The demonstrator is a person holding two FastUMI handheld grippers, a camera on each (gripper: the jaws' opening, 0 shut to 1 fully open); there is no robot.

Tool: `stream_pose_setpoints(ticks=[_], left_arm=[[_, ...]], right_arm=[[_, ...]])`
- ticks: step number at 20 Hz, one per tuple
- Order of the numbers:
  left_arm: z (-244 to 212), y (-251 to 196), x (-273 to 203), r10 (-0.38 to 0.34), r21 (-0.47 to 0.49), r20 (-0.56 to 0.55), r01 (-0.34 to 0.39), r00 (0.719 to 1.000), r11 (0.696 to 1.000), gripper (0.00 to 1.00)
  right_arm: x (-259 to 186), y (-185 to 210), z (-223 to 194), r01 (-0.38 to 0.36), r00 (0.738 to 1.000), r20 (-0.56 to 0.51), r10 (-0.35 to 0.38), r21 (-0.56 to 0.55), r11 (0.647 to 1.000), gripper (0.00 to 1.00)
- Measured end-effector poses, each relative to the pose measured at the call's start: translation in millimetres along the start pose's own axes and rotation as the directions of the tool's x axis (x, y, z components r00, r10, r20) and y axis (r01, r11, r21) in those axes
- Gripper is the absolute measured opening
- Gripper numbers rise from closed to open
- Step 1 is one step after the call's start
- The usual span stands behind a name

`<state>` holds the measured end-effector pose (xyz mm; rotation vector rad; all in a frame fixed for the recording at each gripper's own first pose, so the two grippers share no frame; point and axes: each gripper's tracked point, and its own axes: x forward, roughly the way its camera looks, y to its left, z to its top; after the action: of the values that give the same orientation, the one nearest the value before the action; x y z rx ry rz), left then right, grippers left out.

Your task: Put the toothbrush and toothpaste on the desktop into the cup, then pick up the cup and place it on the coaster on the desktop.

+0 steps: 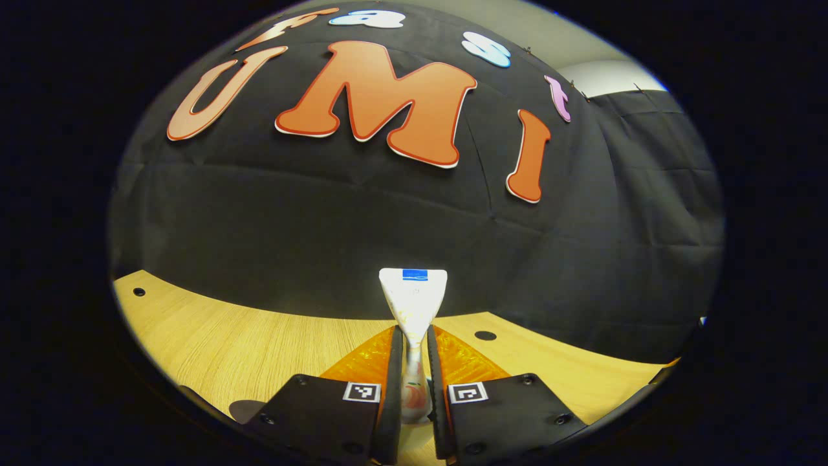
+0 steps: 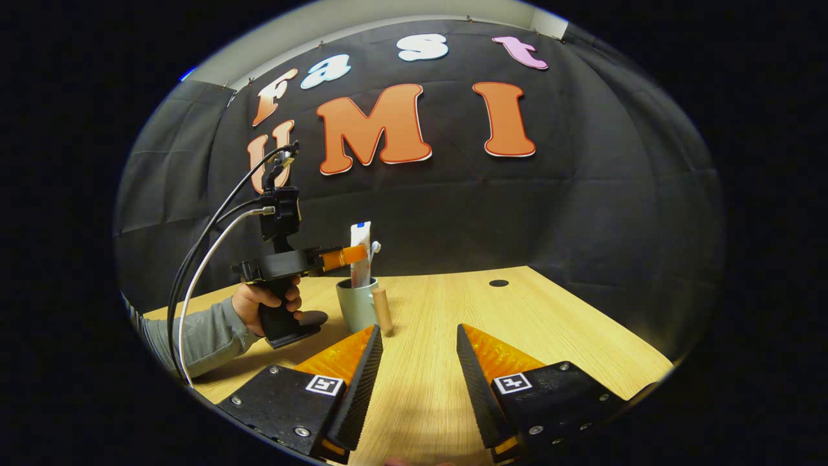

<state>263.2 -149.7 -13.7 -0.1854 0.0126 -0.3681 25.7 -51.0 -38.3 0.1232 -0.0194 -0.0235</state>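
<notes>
Left gripper view: left gripper (image 1: 414,362) fingers clamped on the toothpaste tube (image 1: 413,304), held upright above the wooden counter (image 1: 226,336). Best lowered straight, then released.

Right gripper view: right gripper (image 2: 419,362) fingers apart, holding nothing. Tube standing in the grey cup (image 2: 357,304) beside the toothbrush (image 2: 375,248); wooden handle (image 2: 383,310) facing here, hand (image 2: 266,301) close left.

Two hand-held grippers are counted: the left hand-held gripper (image 2: 352,254) and the right hand-held gripper (image 2: 417,362). One toothpaste tube (image 1: 412,301) stands between the left one's fingers, in the one cup (image 2: 357,304) ahead of the right one. One toothbrush (image 2: 374,248) rises just beside the tube. One hand (image 2: 265,301) and one grey sleeve (image 2: 194,340) show. One desk (image 2: 453,304) carries them.
</notes>
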Motion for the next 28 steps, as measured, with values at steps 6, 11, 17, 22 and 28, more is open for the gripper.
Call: stream_pose_setpoints(ticks=[6, 11, 17, 22, 28], left_arm=[[7.6, -0.7, -22.7, -0.01, 0.111, 0.004, 0.009, 1.0, 0.994, 0.42], [18.9, 13.9, -56.8, -0.004, 0.154, -0.024, 0.007, 1.0, 0.988, 0.53], [29.1, 45.5, -99.2, 0.041, 0.17, -0.057, -0.031, 0.998, 0.985, 0.79], [32.7, 63.5, -131.8, 0.058, 0.161, -0.09, -0.043, 0.994, 0.986, 0.98], [29.2, 82.9, -168.1, 0.101, 0.166, -0.106, -0.082, 0.989, 0.983, 0.98]], right_arm=[[18.9, 21.4, 0.2, -0.049, 0.999, -0.022, 0.049, -0.037, 0.998, 0.7], [52.2, 38.6, 6.6, -0.116, 0.993, -0.047, 0.112, -0.074, 0.99, 0.7], [100.0, 44.0, 15.1, -0.157, 0.984, -0.109, 0.141, -0.152, 0.976, 0.7], [132.5, 51.4, 22.7, -0.218, 0.967, -0.177, 0.183, -0.204, 0.955, 0.75], [159.1, 69.6, 12.9, -0.335, 0.909, -0.333, 0.249, -0.233, 0.913, 0.7]])
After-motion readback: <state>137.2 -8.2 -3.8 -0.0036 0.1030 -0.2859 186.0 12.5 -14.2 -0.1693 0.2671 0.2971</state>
